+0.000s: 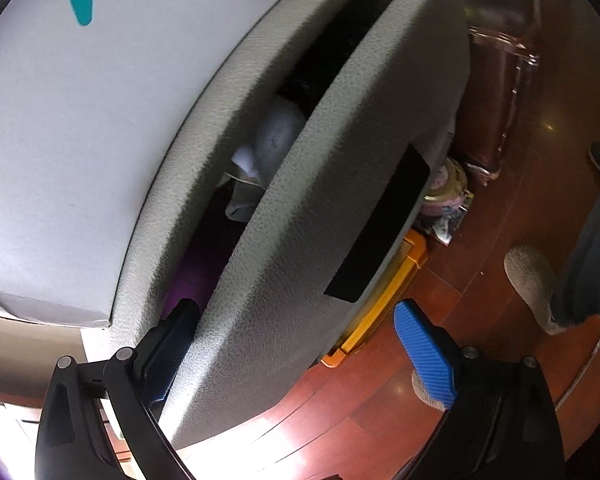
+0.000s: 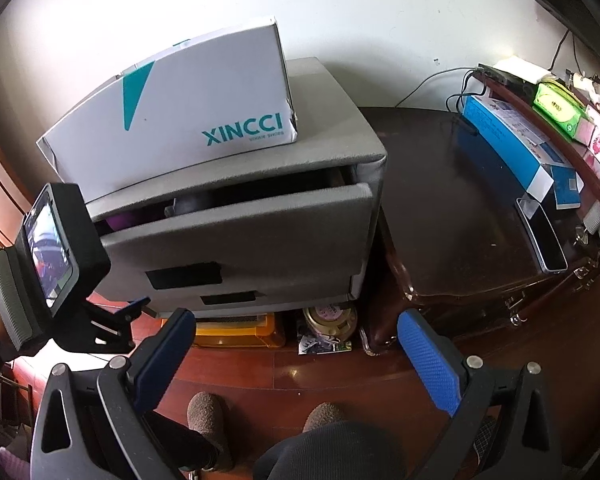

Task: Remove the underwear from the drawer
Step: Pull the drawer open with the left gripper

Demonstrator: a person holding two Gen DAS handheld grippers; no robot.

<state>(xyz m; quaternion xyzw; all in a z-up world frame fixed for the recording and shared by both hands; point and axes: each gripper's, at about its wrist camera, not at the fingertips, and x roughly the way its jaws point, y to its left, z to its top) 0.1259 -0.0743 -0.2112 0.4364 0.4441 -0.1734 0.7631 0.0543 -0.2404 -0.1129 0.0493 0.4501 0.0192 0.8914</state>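
A grey fabric drawer point(image 2: 240, 232) stands pulled out a little from its cabinet point(image 2: 300, 152). In the left wrist view the gap shows folded clothes: a white piece point(image 1: 272, 140), something black point(image 1: 328, 60) behind it and purple cloth point(image 1: 204, 264) nearest me. I cannot tell which piece is underwear. My left gripper point(image 1: 296, 312) is open and straddles the drawer front point(image 1: 320, 200), with one finger point(image 1: 172, 344) in the gap and the other finger point(image 1: 424, 356) outside, clear of the panel. It holds nothing. My right gripper point(image 2: 296, 360) hangs open and empty in front of the cabinet.
A white XINCCI shoe box point(image 2: 172, 120) sits on the cabinet. Under it are an orange bin point(image 2: 236, 330) and a round tin point(image 2: 330, 318). A dark wooden table point(image 2: 460, 220) with a blue box point(image 2: 512, 152) stands to the right. A person's slippers point(image 2: 206, 412) rest on the wood floor.
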